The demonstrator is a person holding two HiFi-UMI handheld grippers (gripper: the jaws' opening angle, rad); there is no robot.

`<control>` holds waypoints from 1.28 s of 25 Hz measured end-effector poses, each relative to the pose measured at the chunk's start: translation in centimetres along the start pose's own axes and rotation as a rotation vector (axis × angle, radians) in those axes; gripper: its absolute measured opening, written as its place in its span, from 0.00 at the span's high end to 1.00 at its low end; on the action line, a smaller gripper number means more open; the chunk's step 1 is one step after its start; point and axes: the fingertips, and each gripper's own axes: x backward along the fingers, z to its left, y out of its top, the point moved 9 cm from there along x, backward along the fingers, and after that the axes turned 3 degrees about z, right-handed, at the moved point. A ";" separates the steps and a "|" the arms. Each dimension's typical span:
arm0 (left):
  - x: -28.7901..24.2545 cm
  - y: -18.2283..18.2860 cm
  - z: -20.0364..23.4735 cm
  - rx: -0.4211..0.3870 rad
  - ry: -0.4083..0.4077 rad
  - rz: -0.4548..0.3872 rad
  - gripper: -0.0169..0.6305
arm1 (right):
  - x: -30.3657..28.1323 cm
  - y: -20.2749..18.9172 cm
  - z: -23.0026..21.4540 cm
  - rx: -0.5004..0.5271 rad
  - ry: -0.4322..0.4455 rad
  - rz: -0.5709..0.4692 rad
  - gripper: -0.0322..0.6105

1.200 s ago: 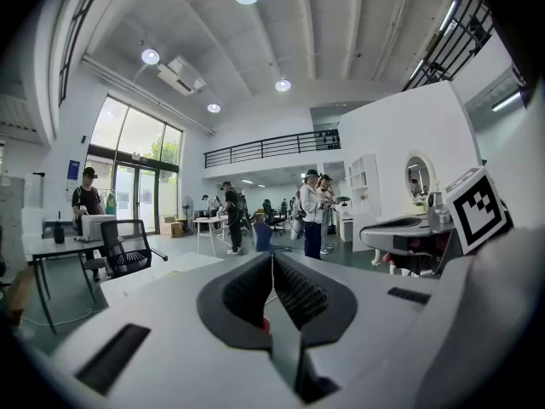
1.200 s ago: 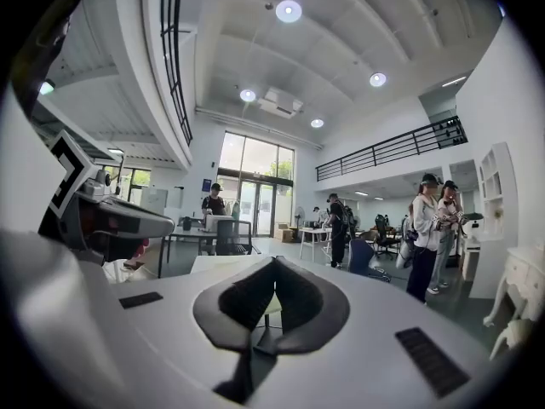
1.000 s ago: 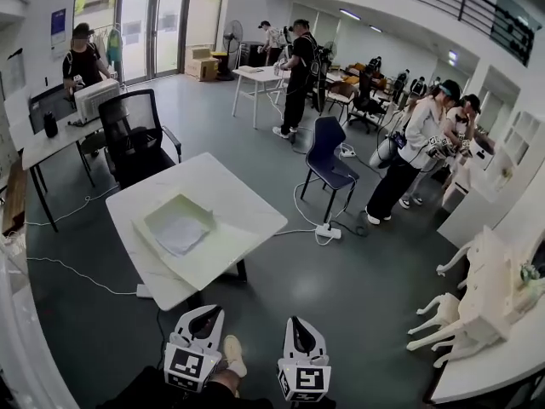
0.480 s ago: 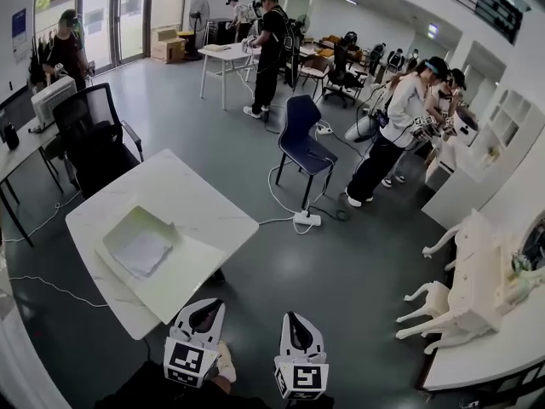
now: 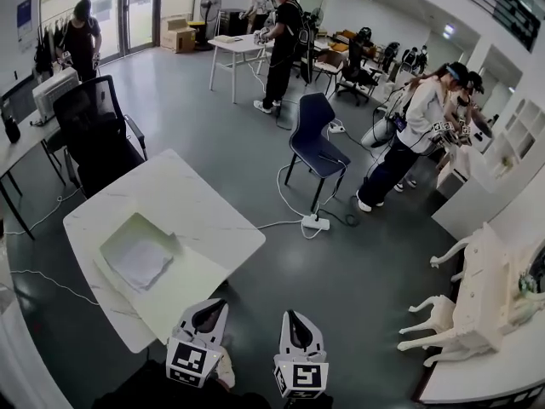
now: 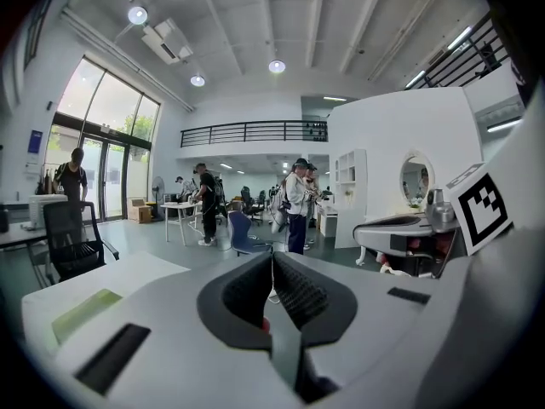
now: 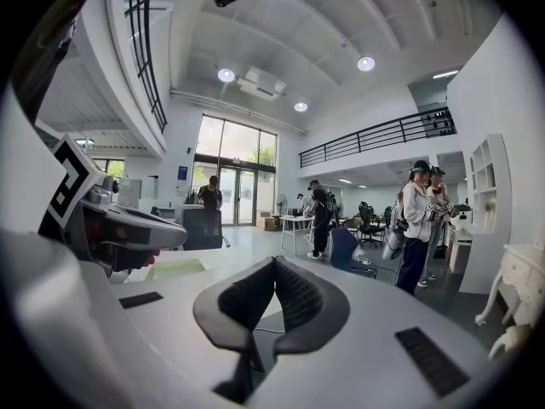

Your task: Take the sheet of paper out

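Two grippers, left gripper (image 5: pixel 207 308) and right gripper (image 5: pixel 295 317), jaws pressed together, nothing between. Sheet of paper (image 5: pixel 139 261) lies flat inside shallow tray (image 5: pixel 124 232) on white table (image 5: pixel 197 201), well apart from both.

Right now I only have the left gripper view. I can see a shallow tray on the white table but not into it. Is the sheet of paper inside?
Observer: Yes. The head view shows the sheet of paper lying flat inside the tray on the white table.
Operator: Is my other gripper carrying anything?
Observer: No. In its own view the right gripper has its jaws together with nothing between them.
Operator: Where is the tray relative to my left gripper?
Observer: In the head view the left gripper shows just short of the table's near edge, and the tray lies ahead and to its left.
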 end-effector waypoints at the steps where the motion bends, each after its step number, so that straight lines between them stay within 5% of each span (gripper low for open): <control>1: -0.2 0.0 0.6 -0.001 0.011 0.000 0.93 | -0.8 0.2 0.0 0.006 0.011 -0.006 0.92; 10: 2.1 -0.2 6.7 0.027 0.200 0.000 0.93 | -7.3 2.6 3.9 0.024 0.172 -0.034 0.92; 23: 9.7 -1.3 16.0 0.173 0.560 -0.022 0.93 | -16.6 7.8 15.4 0.167 0.540 -0.062 0.92; 32: 10.7 -2.9 20.0 0.267 0.736 -0.024 0.93 | -23.0 9.0 20.7 0.245 0.740 -0.032 0.92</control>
